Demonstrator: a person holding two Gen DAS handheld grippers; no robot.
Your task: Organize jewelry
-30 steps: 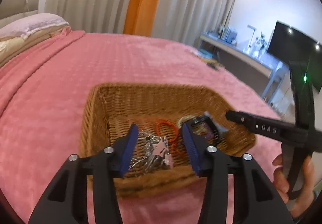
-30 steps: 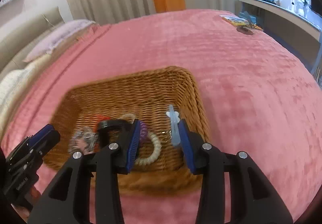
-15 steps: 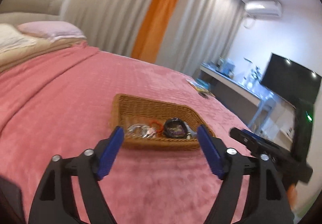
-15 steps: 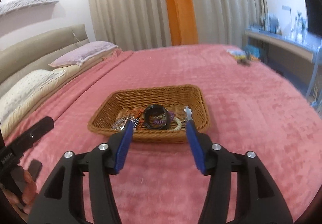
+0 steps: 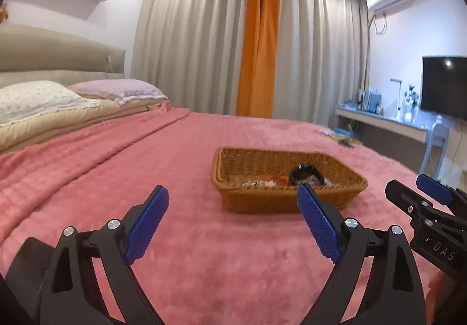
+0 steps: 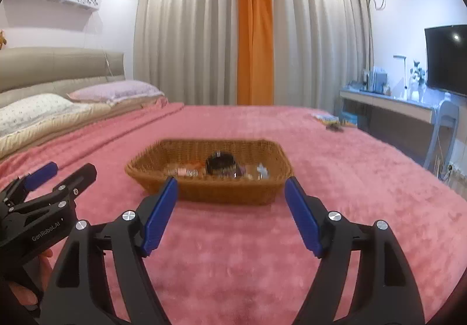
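Holding both tools level above the bed (image 6: 335,167), I keep the left gripper (image 5: 232,225) and right gripper (image 6: 230,214) with fingers spread wide, empty. The jewelry (image 6: 219,168) lies heaped in the basket (image 6: 210,190), ahead of the fingers. Risk: chains tangle, so one pinch may drag several pieces out.

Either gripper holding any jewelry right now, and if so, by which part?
Nothing is held. The left gripper and right gripper are both open and empty above the pink bedspread; the jewelry lies in the wicker basket.
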